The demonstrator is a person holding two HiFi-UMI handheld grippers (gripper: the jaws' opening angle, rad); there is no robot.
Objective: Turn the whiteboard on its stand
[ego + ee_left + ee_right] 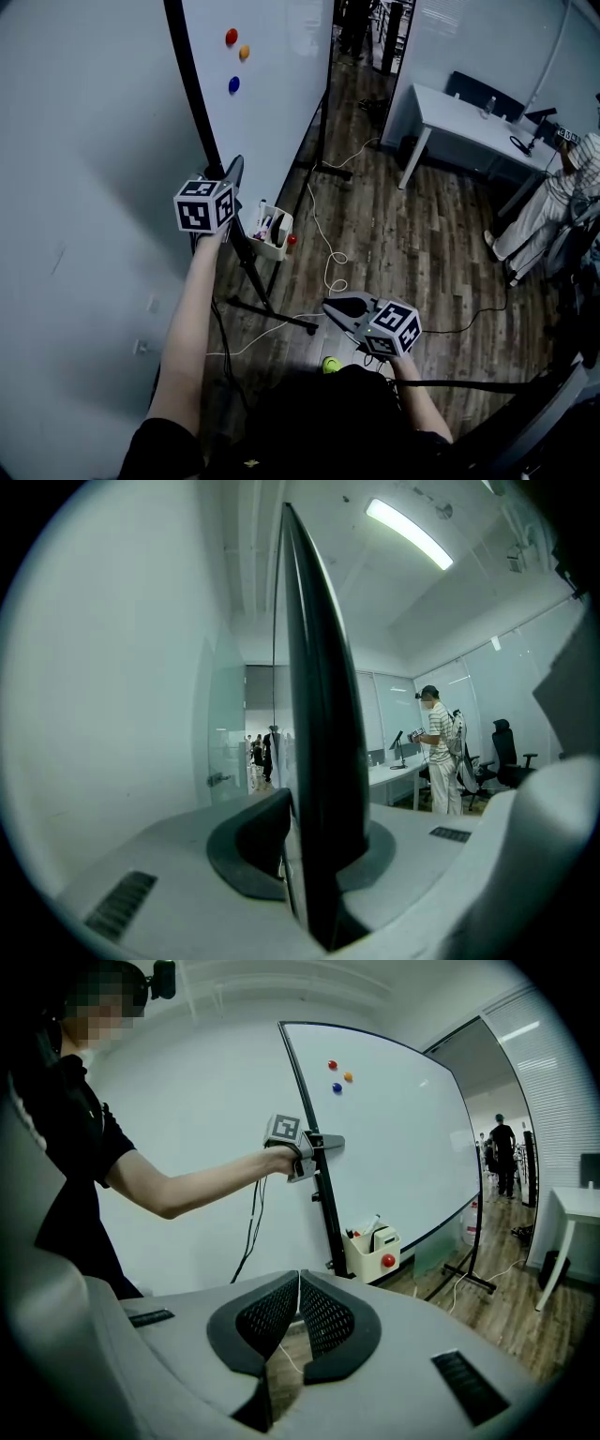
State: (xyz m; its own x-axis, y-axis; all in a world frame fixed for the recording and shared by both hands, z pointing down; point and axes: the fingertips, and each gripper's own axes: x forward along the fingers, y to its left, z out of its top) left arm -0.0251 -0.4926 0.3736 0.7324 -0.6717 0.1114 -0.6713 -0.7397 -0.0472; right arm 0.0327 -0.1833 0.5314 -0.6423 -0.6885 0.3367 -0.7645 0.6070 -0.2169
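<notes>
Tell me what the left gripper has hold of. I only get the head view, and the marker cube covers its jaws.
Observer: In the left gripper view, the left gripper is shut on the black edge frame of the whiteboard, with one pad on each side.
Operator: Report the right gripper's jaws too.
Observer: The right gripper view shows the right gripper with its pads together and nothing between them, apart from the whiteboard.
Operator: Check beyond the board's edge.
Observer: The left gripper view shows people standing far down the room past the frame, none close to the board.
</notes>
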